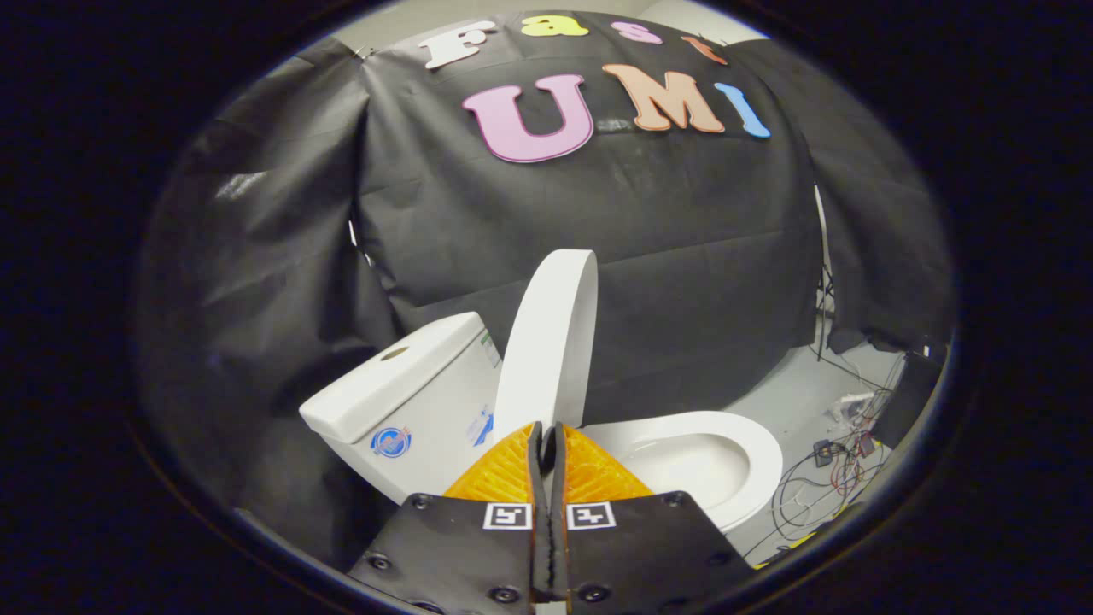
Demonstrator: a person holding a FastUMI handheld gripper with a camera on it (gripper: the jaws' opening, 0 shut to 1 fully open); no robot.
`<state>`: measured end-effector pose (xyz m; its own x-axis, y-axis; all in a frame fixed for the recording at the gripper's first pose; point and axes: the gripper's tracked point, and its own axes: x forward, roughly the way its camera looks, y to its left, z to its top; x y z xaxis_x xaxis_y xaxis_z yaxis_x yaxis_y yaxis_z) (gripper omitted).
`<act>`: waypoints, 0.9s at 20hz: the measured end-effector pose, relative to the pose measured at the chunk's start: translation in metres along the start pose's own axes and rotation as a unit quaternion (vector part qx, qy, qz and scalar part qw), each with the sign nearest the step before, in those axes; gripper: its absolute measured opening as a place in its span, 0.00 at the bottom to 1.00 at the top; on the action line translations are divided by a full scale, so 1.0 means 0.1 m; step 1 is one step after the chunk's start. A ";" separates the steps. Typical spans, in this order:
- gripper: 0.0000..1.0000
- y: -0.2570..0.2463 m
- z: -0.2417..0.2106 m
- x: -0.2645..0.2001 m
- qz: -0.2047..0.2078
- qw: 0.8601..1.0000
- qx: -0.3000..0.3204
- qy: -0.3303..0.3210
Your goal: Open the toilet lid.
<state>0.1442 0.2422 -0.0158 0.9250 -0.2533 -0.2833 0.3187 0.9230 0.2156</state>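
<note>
1. The hand-held gripper (546,437) had its two fingers pressed together with nothing between them; it held no part of the toilet.

2. The toilet lid (546,337) stood raised, close to upright and seen almost edge-on, just beyond the fingertips. Whether the tips touched its lower edge could not be told. It rose between the cistern (410,397) on one side and the open seat (726,440) on the other.

3. By this showing the task looked nearly or wholly done: the lid was up and the bowl (683,465) exposed.

4. The main risk, as a judgement: the lid did not clearly lean back against the cistern. If it stood short of its balance point, pulling the fingers away could let it drop forward onto the seat and undo the work.

5. A second risk: a further push with closed tips on a smooth, curved surface could slip off sideways, knocking the lid against the cistern or glancing past it.

6. A third: loose cables and small electronics (841,461) lay on the floor (794,393) near the seat's far side; a wide withdrawal might snag them.

7. As for containers, the bowl looked empty and pale as far as it could be seen; any water in it could not be made out. The cistern was closed by its lid, so its contents were hidden.
</note>
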 end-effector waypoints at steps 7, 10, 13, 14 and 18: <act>0.01 0.29 0.07 0.09 0.019 0.999 -0.037 0.000; 0.01 0.43 0.06 0.11 0.026 0.998 -0.051 -0.002; 0.01 0.55 0.06 0.11 0.027 0.998 -0.059 -0.006; 0.01 0.59 0.06 0.12 0.030 0.997 -0.064 -0.007; 0.01 0.74 0.05 0.17 0.038 0.996 -0.075 -0.012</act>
<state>0.1852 0.3048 0.0004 0.9507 -0.1861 -0.2480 0.2146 0.9723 0.0930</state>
